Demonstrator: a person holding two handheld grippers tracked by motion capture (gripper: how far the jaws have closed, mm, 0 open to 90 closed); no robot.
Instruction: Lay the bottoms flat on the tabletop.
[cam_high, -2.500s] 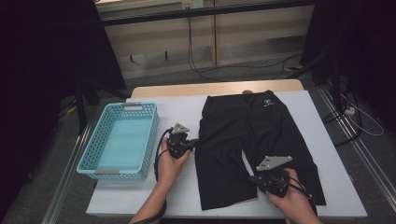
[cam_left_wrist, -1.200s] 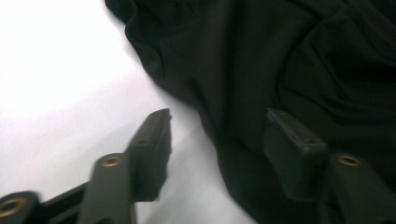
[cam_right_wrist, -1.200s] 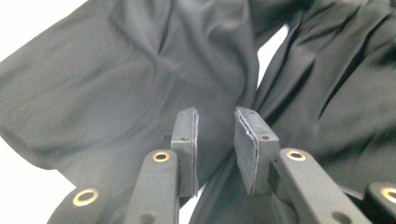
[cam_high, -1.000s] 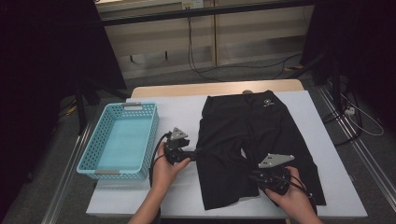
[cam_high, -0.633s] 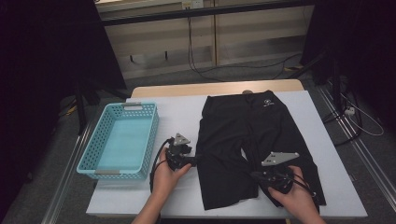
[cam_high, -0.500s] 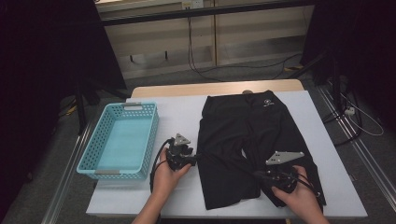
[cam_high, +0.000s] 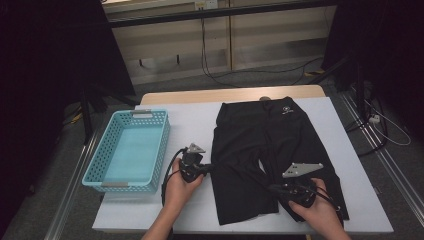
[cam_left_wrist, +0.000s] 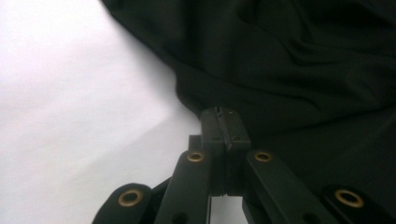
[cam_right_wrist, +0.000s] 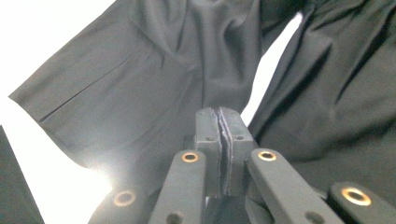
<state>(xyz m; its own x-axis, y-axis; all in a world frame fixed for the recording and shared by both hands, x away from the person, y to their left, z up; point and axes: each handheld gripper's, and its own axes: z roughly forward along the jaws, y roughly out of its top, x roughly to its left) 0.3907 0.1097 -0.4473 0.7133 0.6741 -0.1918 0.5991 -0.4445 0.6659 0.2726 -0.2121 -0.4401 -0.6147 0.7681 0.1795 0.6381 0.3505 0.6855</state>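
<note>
Black shorts (cam_high: 272, 157) flat on white table (cam_high: 195, 122), right of blue basket (cam_high: 129, 150). Left tongs (cam_high: 206, 168) just closed, clenched on shorts' left edge. Right tongs (cam_high: 274, 189) clenched on fabric at inner hem of shorts' near left leg.

- We see the shorts (cam_high: 270, 150) as thin black cloth, matt and softly creased.
- We see the basket (cam_high: 95, 172) as turquoise perforated plastic.
- We see the table (cam_high: 192, 122) with a smooth, matt white top.
- We see the left gripper (cam_left_wrist: 224, 122) in matt black plastic with brass-coloured rivets.
</note>
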